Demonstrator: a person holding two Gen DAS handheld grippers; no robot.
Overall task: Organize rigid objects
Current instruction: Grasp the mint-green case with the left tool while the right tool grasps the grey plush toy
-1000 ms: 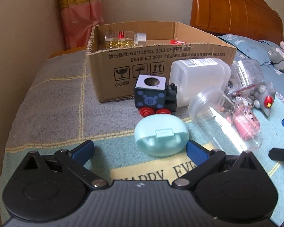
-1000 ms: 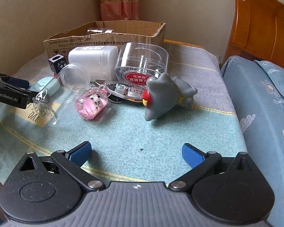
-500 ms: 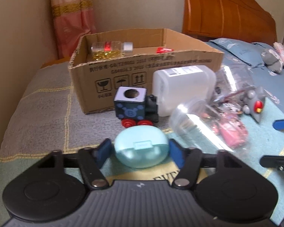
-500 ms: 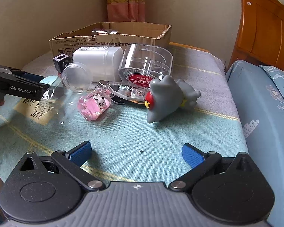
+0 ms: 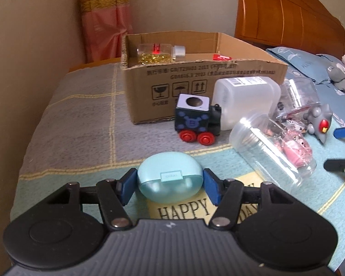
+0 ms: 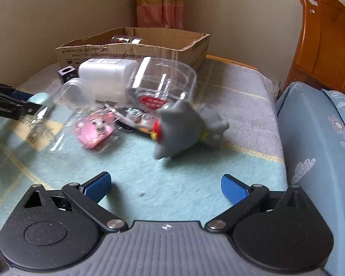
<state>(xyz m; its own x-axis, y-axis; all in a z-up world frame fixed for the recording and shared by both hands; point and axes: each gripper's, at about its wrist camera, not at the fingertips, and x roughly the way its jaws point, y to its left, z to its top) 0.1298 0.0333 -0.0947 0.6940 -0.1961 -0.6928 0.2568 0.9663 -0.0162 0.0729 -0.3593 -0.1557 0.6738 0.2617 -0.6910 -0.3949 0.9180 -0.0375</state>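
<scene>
Blue pads (image 5: 127, 189) of the left gripper (image 5: 170, 187) are pressing on both sides of the mint earbud case (image 5: 170, 177), which is sitting low on the "HAPPY" patch of the bedspread (image 5: 80, 124), right at the gripper's 12 o'clock. From the case, the toy train block (image 5: 195, 120) with red wheels is standing at 12 o'clock, and the cardboard box (image 5: 195, 78) is lying beyond it, holding a small clear bottle (image 5: 159, 51) of gold bits. A white plastic container (image 5: 246, 100) is touching the train's rear at about 1 o'clock, and a clear cup (image 5: 271, 151) is lying on its side at 2 o'clock, with a pink trinket (image 5: 296, 153) behind it.

A second ago the pads were standing wide with the case ahead of them; half a second ago they were closing in with slim gaps; now they are meeting the case's sides.

The right gripper (image 6: 165, 187) is hanging with its fingers spread wide over bare bedspread, holding nothing. A grey rubber toy (image 6: 179, 128) is lying at its 12 o'clock, well apart from the fingertips, with a clear tub (image 6: 163, 85) behind it. This view is blurring now, and the toy is appearing nearer than before.
</scene>
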